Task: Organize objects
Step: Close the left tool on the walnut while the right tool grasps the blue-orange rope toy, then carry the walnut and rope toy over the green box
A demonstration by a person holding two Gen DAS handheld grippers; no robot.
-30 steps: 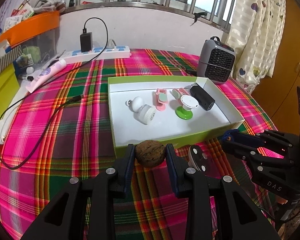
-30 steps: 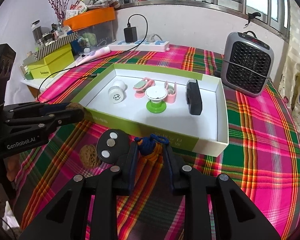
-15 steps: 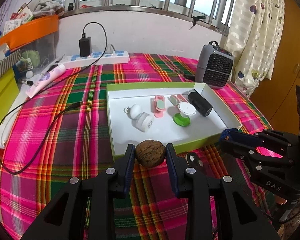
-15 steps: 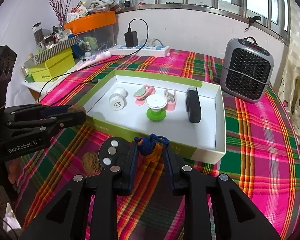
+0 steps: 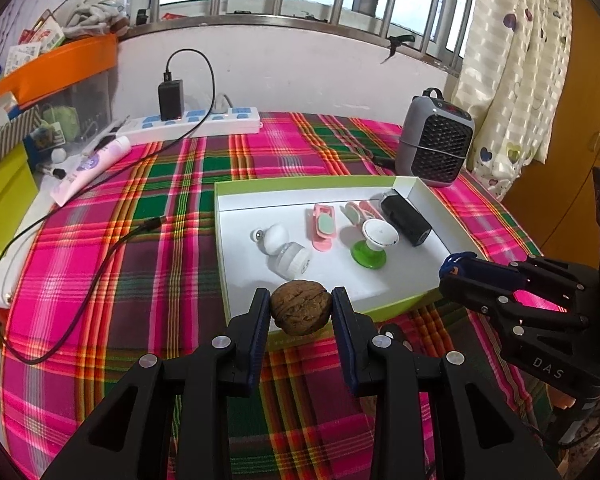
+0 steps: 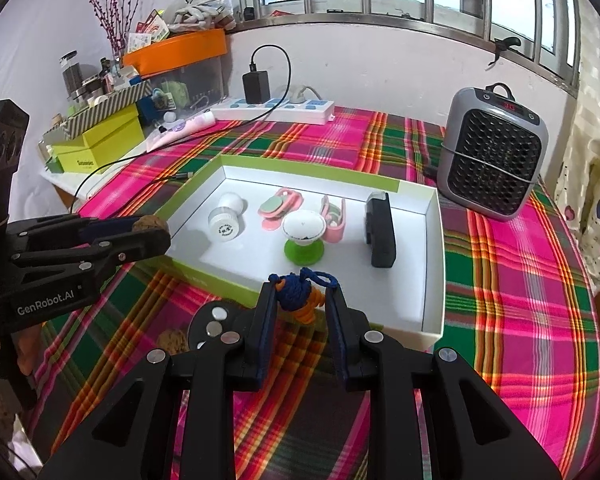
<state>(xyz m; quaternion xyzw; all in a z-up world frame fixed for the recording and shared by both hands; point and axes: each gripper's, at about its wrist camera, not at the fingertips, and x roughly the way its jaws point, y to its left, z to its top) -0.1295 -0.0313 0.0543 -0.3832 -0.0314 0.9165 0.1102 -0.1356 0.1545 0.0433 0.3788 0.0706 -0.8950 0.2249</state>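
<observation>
Brown and wrinkled, a hard-shelled walnut (image 5: 301, 306) sits clamped between the two dark-blue pads of the left gripper (image 5: 301, 312), exactly as it did a second ago; against the earlier frames the shallow green-rimmed cardboard box with a white inside (image 5: 416, 186) now lies a little further ahead of those fingers, its near wall just beyond the nut. The right gripper (image 6: 301, 305) is likewise unchanged: its narrow jaws pinch a small knitted navy-and-orange yarn charm (image 6: 298, 297) with a blue cord loop, held above the box's near edge.

Past the fingertips, inside the box, lie a smooth white plastic knob-shaped piece (image 6: 226, 216), two flat pink clips with pale green insets (image 6: 278, 207), a white disc on a glossy green base (image 6: 303, 236) and a matte black oblong block (image 6: 380, 230). The woven plaid tablecloth of pink, green and orange (image 6: 520, 304) runs under everything.

Left of the right fingers, a black disc with three silver studs (image 6: 212, 324) is half covered by the gripper body, and a second rough walnut (image 6: 173, 340) beside it is partly hidden. What the disc is cannot be made out.
</observation>
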